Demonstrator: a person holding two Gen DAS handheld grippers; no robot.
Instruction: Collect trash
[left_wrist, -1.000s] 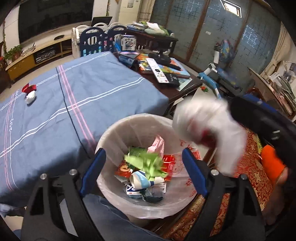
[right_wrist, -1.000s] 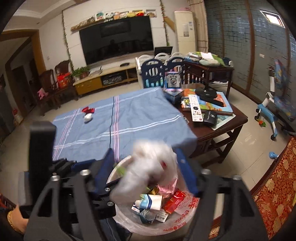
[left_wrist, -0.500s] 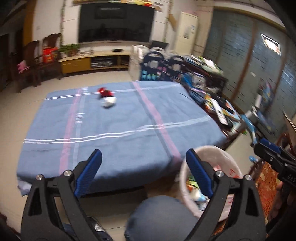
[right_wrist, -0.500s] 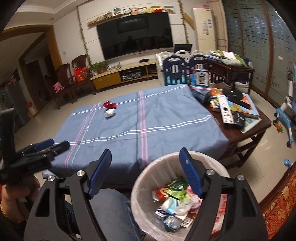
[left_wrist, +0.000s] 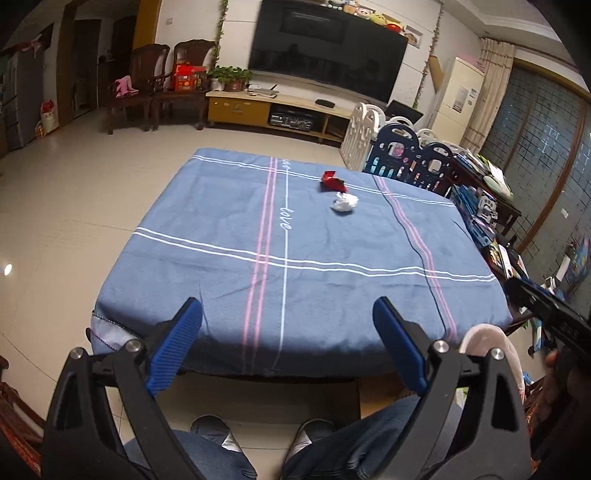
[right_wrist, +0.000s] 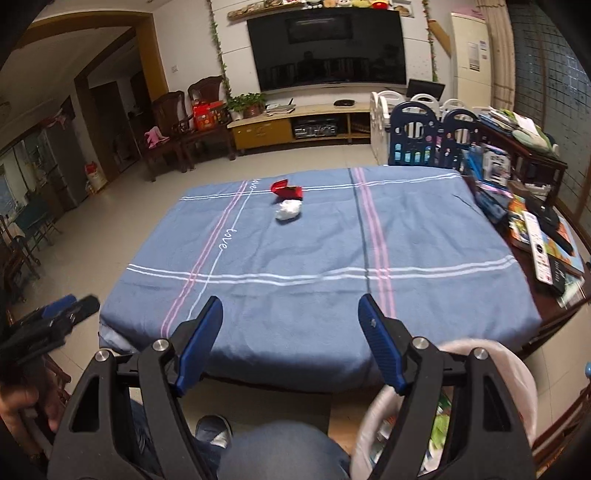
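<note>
Dim indoor light, heavy fisheye bending, dark vignetted corners.

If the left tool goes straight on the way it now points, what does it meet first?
Most likely the blue cloth on the table, near its front edge. The left tool is open and empty; nothing stands before the cloth, though depth is unclear.

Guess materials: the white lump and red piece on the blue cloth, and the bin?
White lump: likely crumpled tissue or paper, matte with soft creases. Red piece: probably a glossy folded wrapper or thin card; it looks stiff-edged, but it is too small to be sure. Bin: pale, thin translucent plastic liner, judging by its soft rim. Blue cloth: matte woven fabric, faintly wrinkled.
</note>
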